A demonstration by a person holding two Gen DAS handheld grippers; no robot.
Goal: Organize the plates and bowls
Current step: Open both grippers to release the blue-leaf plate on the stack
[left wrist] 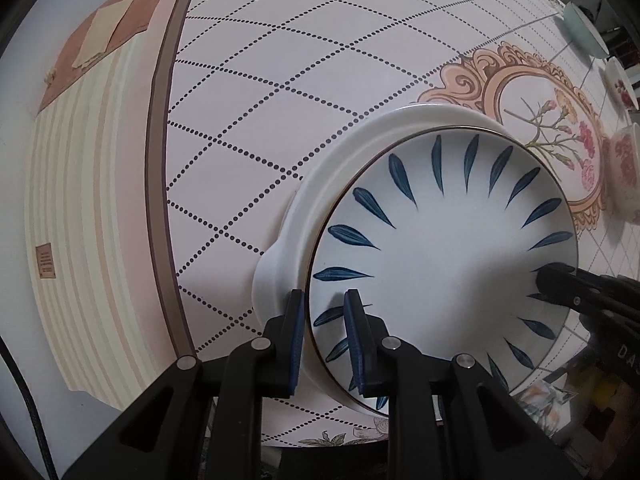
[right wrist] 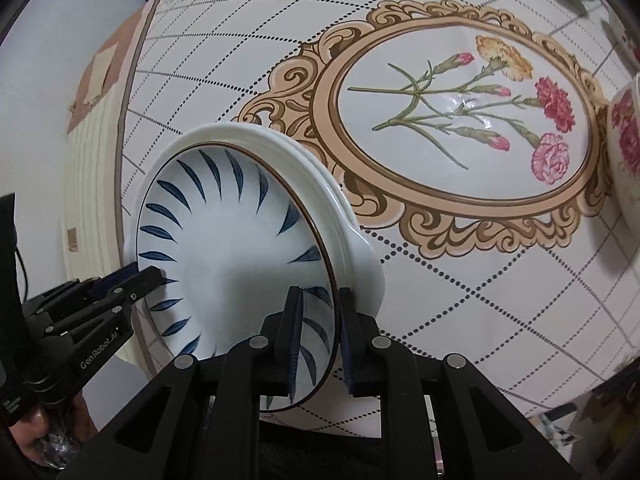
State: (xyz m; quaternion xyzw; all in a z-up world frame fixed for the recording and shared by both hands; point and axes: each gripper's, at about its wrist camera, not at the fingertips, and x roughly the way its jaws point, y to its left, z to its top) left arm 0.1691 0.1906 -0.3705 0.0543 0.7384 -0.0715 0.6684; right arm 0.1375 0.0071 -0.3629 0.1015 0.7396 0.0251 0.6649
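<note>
A round white ceramic plate painted with a ring of dark blue leaf strokes and edged with a thin dark rim (left wrist: pixel 440 248) (right wrist: pixel 236 256) sits on top of a stack of plain white plates with small lug handles (left wrist: pixel 320 184) (right wrist: pixel 340 208), near the edge of the table (left wrist: pixel 280 80) (right wrist: pixel 440 280). Both grippers hold the blue-leaf plate by opposite sides of its rim, each pointing down at it.

The left gripper (left wrist: pixel 322 332) (right wrist: pixel 148 274) has its blue-padded black fingers closed on the rim — one finger outside, between the rim and the white stack below, the other inside on the painted leaves. The right gripper (right wrist: pixel 318 328) (left wrist: pixel 546 280) pinches the opposite rim the same way, one finger on the inner face and one just outside the edge. Whether the plate rests fully on the stack or is lifted slightly off it cannot be told.

The table is covered with a glossy white cloth crossed by a dotted diamond grid, with an ornate tan oval frame holding printed carnations (right wrist: pixel 464 120) (left wrist: pixel 552 128) just beyond the stack. At the far side stand a white bowl with red rose prints (right wrist: pixel 628 136) (left wrist: pixel 626 164), a smaller rose-printed dish (left wrist: pixel 622 88) and a pale green bowl (left wrist: pixel 580 28). Beyond the table edge lies a cream striped surface with a pink patch (left wrist: pixel 92 160).
</note>
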